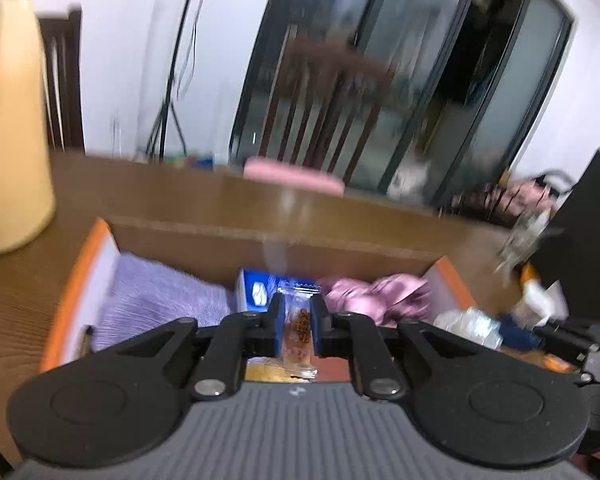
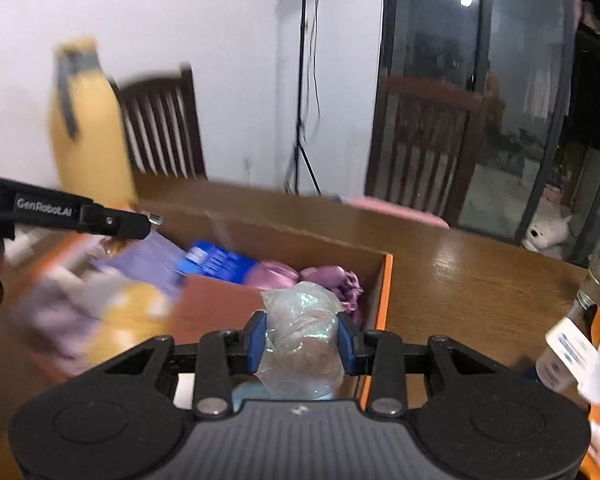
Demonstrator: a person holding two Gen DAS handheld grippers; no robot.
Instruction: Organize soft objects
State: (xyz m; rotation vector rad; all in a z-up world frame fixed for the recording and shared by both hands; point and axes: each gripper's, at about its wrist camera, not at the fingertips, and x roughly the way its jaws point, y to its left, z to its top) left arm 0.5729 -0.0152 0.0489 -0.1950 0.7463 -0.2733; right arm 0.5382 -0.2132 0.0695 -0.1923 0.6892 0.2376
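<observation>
Both loads mid-carry to the cardboard box (image 1: 148,224) at frame centre: left claw (image 1: 297,322) pinching a thin snack packet (image 1: 298,330), right claw (image 2: 302,338) clamped on crinkled, probably plastic wrap (image 2: 302,332); next, lowering inside and release.

The only wording that can be read is "GenRobot.AI", in pale letters on the black body of the left gripper (image 2: 156,220), seen in the right wrist view where it reaches in from the left edge over the cardboard box (image 2: 284,240). The blue packet (image 2: 216,260) in the box carries white print, and the bottle label (image 2: 572,348) at the right edge has blue lines, but both are too blurred to make out.
</observation>
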